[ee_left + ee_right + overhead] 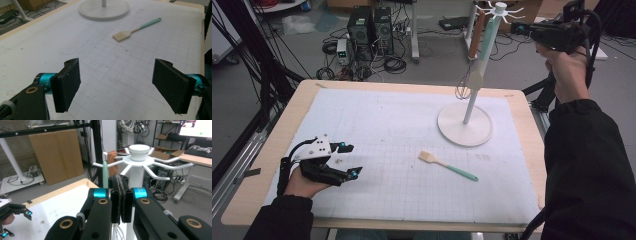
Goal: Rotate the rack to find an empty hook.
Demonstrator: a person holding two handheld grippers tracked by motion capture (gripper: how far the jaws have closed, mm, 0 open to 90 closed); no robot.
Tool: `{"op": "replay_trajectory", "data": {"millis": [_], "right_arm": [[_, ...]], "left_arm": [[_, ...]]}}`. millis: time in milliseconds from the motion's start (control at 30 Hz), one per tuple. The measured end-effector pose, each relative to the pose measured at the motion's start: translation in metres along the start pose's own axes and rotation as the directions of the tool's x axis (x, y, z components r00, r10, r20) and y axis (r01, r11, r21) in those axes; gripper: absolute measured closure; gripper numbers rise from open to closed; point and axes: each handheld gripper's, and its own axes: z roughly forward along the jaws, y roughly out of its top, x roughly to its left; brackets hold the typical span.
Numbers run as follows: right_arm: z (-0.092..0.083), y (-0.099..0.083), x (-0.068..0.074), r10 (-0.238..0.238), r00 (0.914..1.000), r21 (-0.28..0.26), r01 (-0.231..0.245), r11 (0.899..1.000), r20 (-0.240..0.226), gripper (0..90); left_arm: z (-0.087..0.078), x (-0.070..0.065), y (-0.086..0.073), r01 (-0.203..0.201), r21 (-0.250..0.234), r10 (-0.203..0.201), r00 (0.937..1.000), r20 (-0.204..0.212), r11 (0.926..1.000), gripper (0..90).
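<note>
I held my right gripper point(518, 27) squeezed shut on nothing, at the upper right by the rack point(500, 8). The brush point(447, 165) lay flat mid-frame, bristles upper left, green handle lower right. My left gripper point(351, 160) rested wide open, lower left.

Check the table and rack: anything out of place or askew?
One thing: the brush with the green handle lies loose on the mat, apart from the hanging rack, while the other utensils hang from its arms. Nothing looks spilled or damaged.
</note>
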Motion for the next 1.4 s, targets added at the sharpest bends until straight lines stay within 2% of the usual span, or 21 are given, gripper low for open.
{"op": "replay_trajectory", "data": {"millis": [633, 900, 1000, 1333, 1400], "right_arm": [[0.018, 0.003, 0.016, -0.024, 0.9996, 0.017, 0.024, 1.0, -0.016, 89.2], [0.017, 0.002, 0.019, -0.022, 0.9996, 0.015, 0.022, 1.0, -0.02, 88.8], [0.013, 0.0, 0.022, -0.024, 0.9994, 0.004, 0.024, 1.0, -0.027, 85.9], [0.003, -0.013, 0.039, -0.026, 0.9972, -0.011, 0.026, 1.0, -0.07, 67.6], [0.002, -0.016, 0.041, -0.018, 0.997, -0.006, 0.018, 1.0, -0.075, 66.8]], "left_arm": [[-0.001, 0.0, 0.0, 0.0, -0.003, 0.0, 1.0, -0.002, 1.0, 22.7], [-0.002, 0.0, 0.0, 0.003, -0.005, -0.003, 1.0, -0.003, 1.0, 22.7], [-0.003, 0.0, 0.0, -0.001, -0.001, 0.001, 1.0, -0.004, 1.0, 22.7], [-0.004, 0.0, -0.001, 0.009, -0.006, -0.009, 0.9999, -0.007, 0.9999, 22.7], [-0.004, 0.001, 0.0, 0.008, -0.007, -0.008, 0.9999, -0.007, 0.9999, 22.7]]}}
